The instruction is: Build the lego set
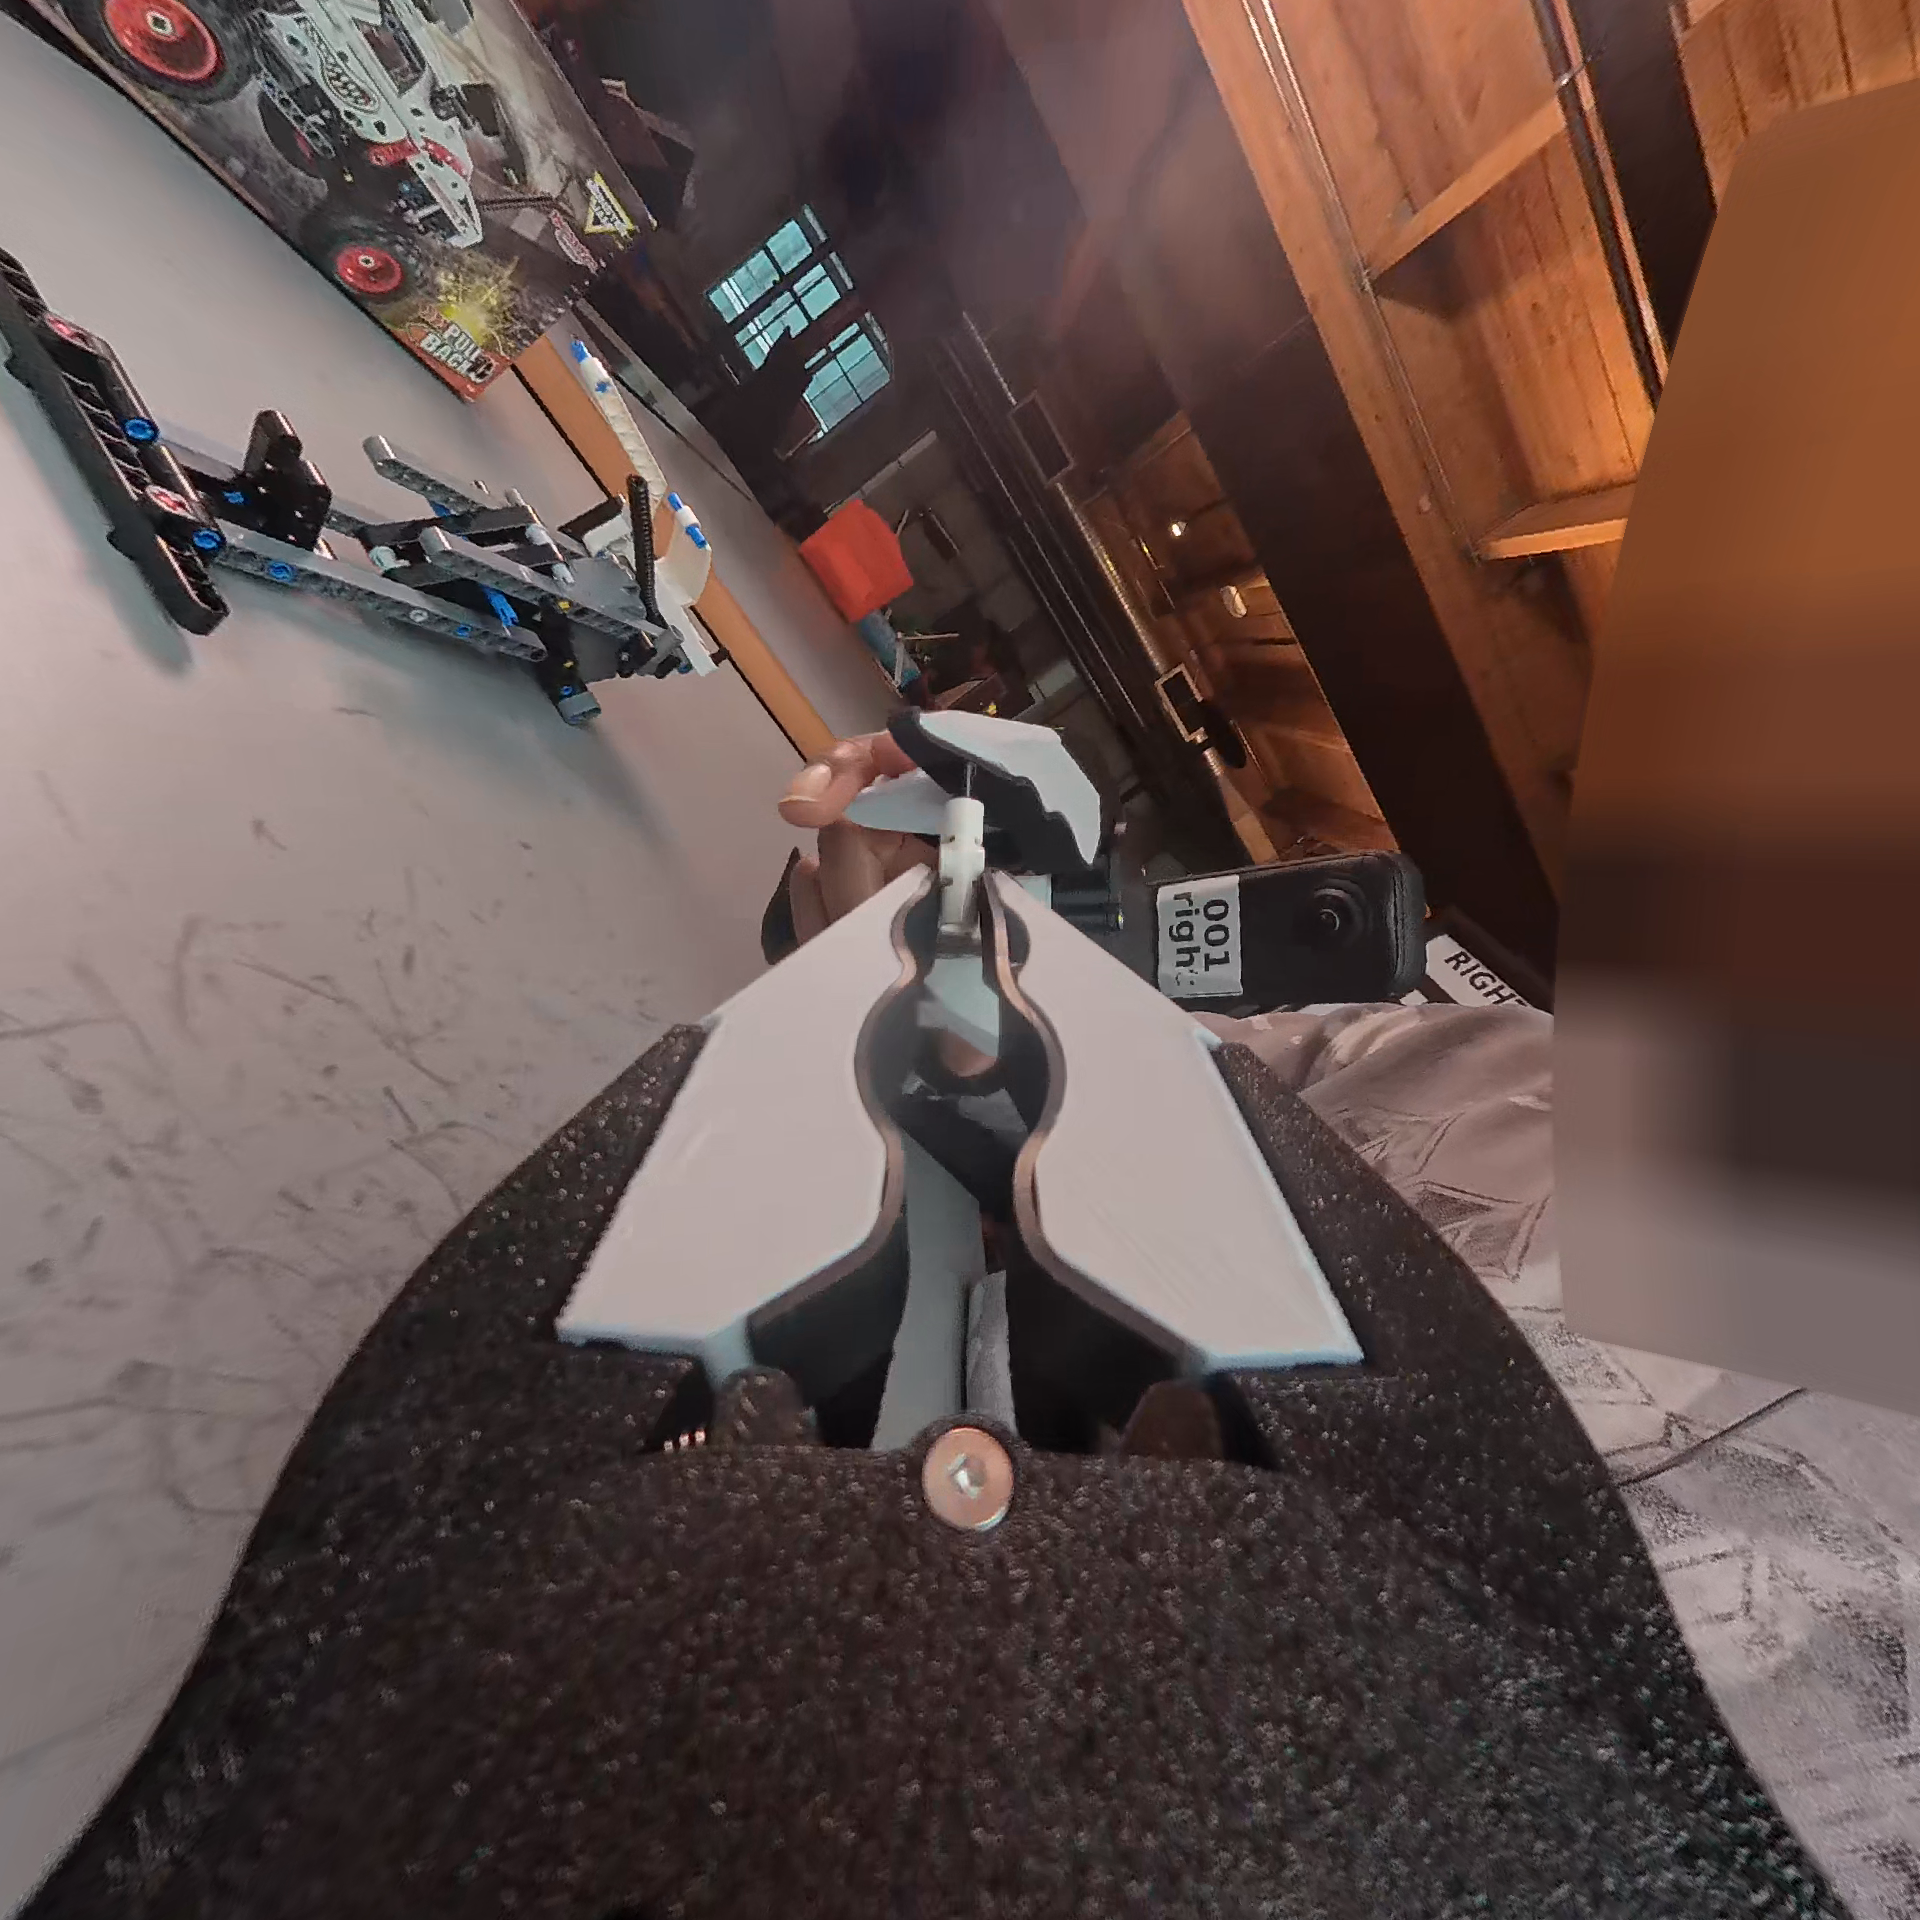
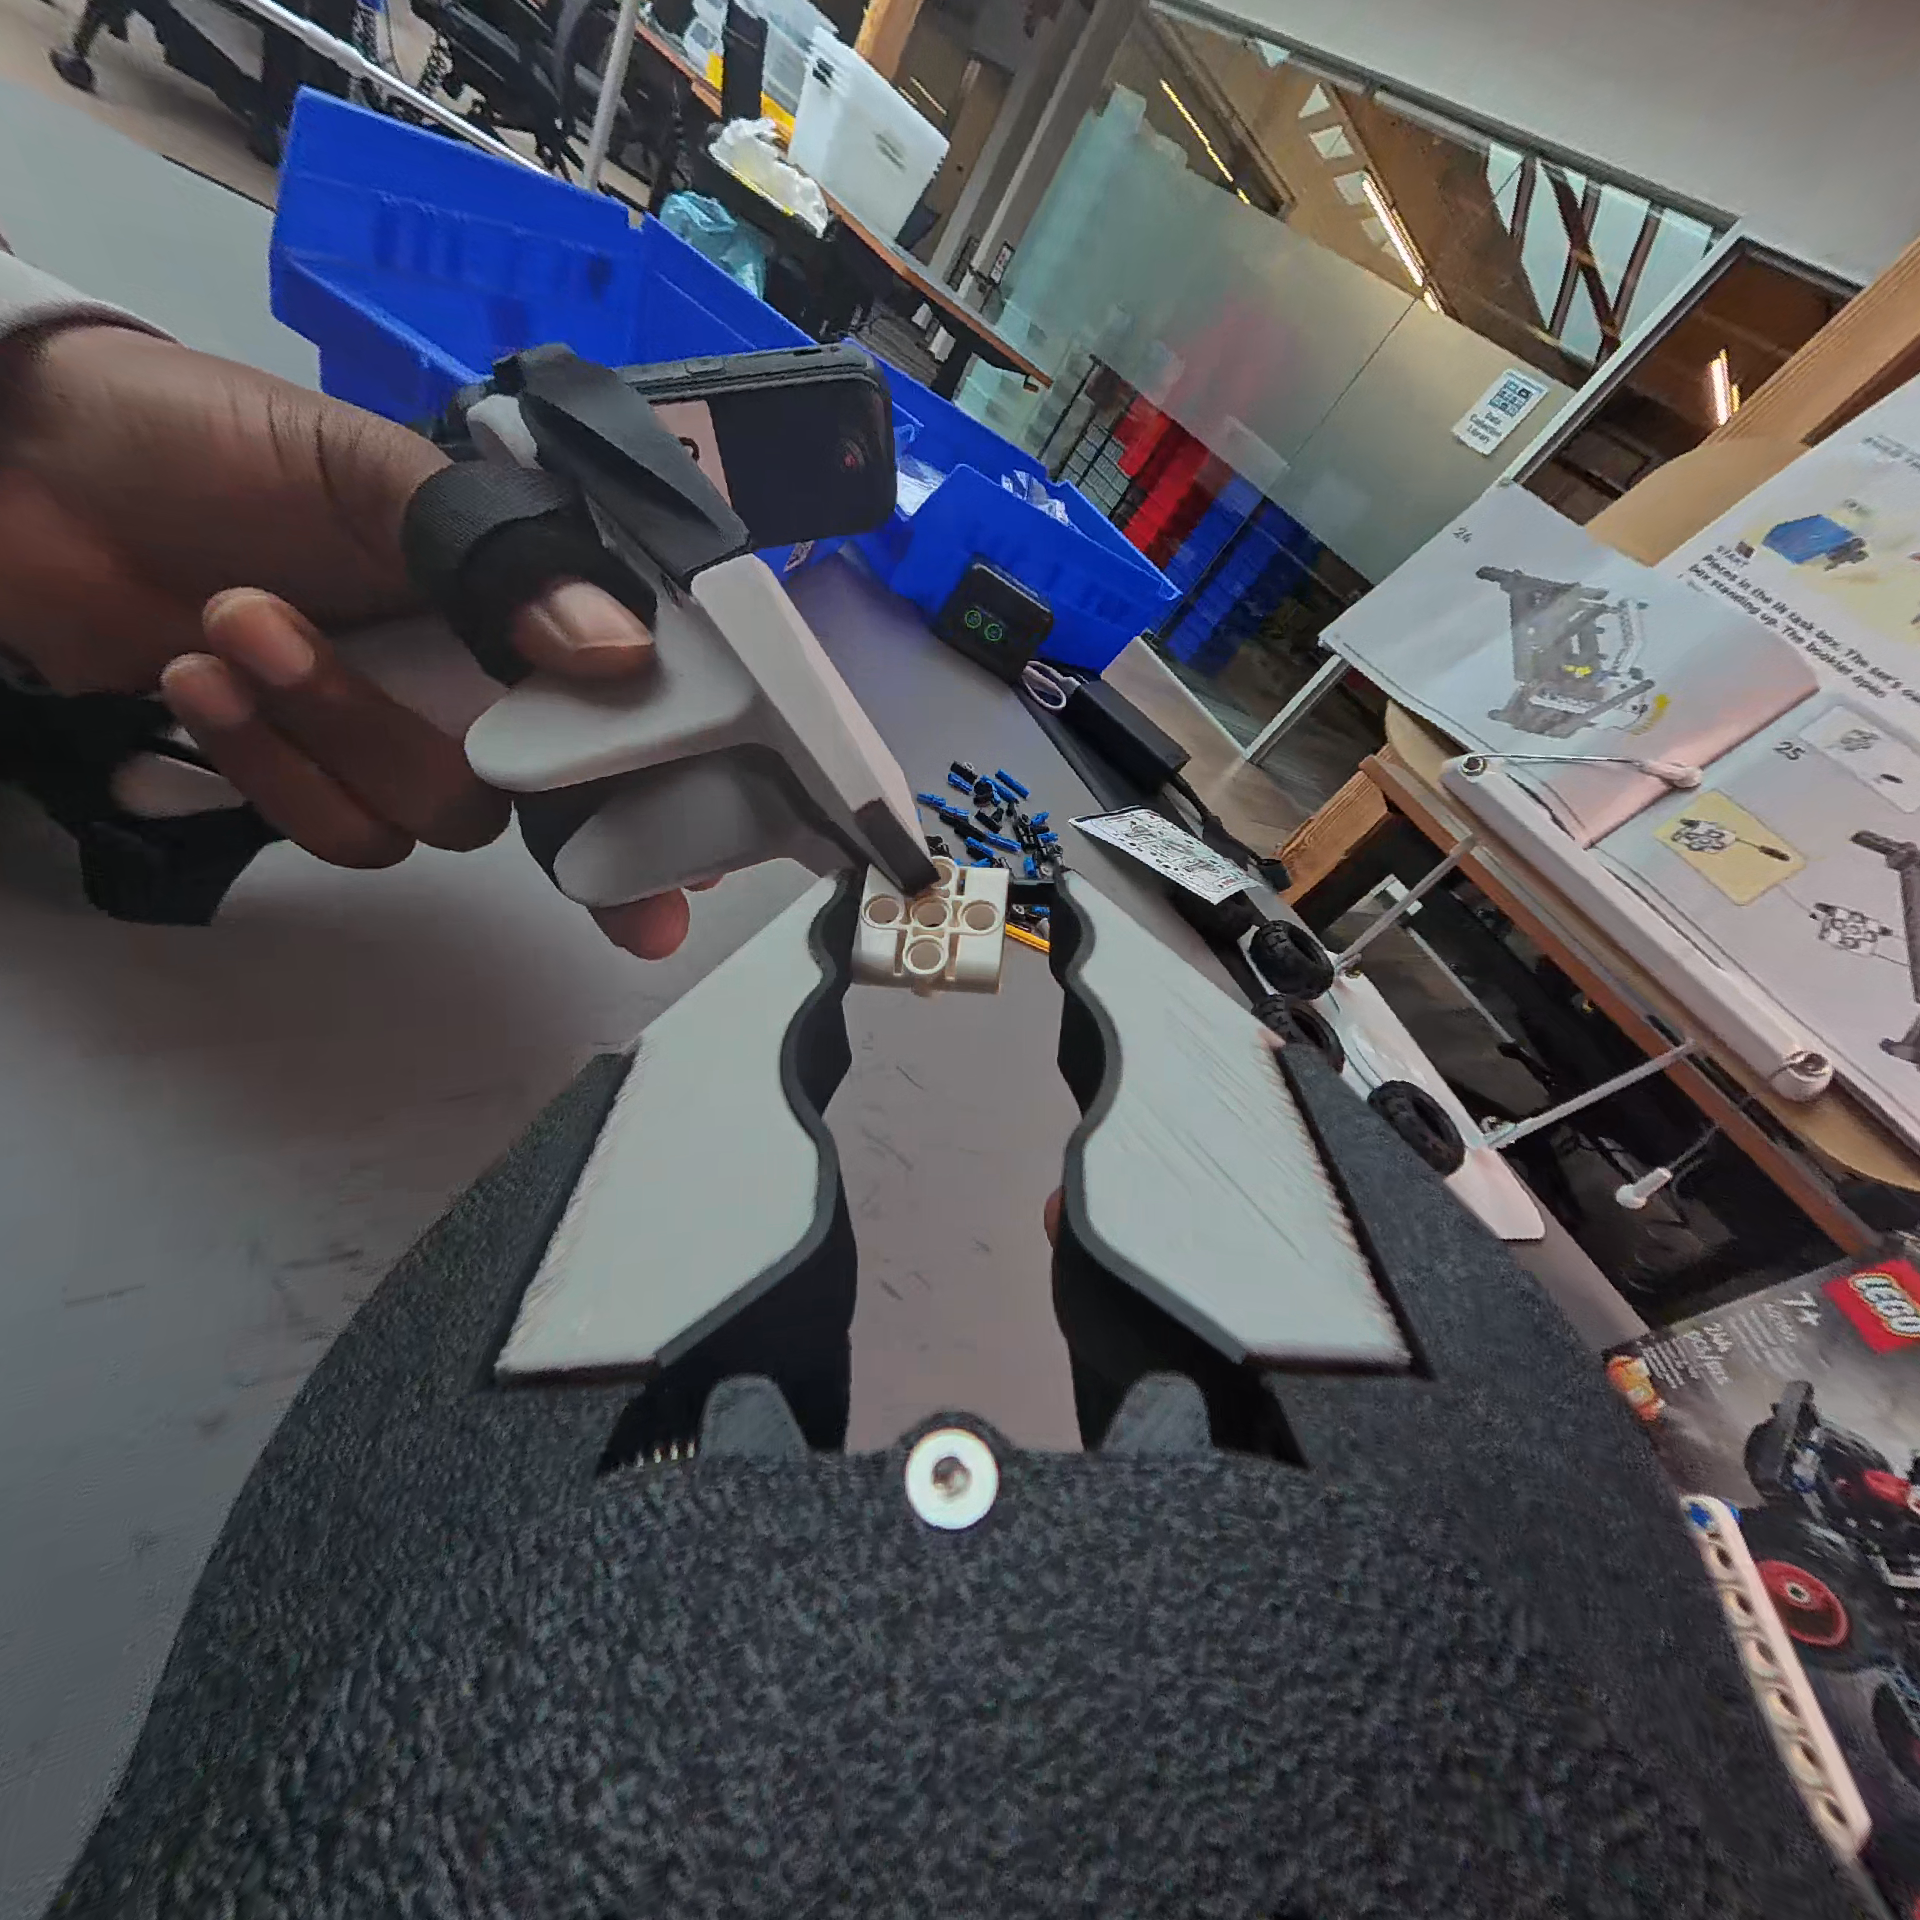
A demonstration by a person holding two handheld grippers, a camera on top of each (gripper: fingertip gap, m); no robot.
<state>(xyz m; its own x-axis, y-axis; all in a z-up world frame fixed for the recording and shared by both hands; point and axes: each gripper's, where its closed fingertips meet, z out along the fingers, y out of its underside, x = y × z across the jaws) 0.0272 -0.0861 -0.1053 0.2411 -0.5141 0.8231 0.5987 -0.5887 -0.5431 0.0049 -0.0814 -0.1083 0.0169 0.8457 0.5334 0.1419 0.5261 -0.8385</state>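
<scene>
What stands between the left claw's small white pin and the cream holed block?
Nothing visible. The left claw, shut on the small white plastic pin, has its tip against the cream holed block, between the fingers of the right claw.

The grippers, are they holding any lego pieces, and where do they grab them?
The left gripper pinches a small white pin by its lower end. The right gripper holds a white holed connector block by its two sides.

The lego box (image 2: pixel 1787 1475) is cut by the right edge. The left gripper (image 2: pixel 902 860) hides one hole of the white connector (image 2: pixel 933 930).
</scene>
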